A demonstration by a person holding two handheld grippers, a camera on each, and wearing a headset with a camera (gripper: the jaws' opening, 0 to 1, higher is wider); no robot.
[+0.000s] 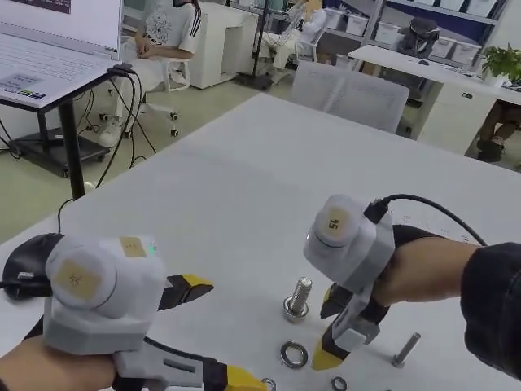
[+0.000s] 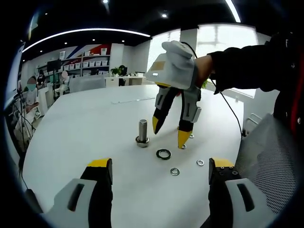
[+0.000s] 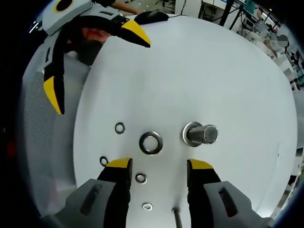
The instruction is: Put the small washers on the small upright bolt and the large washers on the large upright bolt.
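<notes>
Large bolt point(image 1: 298, 297): silver, upright on its head, on white table point(image 1: 244, 187). Large washer point(image 1: 294, 354): dark ring, flat, just beside it. Small washers point(image 3: 119, 128): flat, scattered near. Small bolt point(image 1: 404, 350): silver, set apart.

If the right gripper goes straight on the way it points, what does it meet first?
Probably the table top, on or beside the large washer just ahead of the open right gripper; depth is unclear.

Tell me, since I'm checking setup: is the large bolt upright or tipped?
Upright: the large bolt stands on end on the table, shaft pointing up.
</notes>
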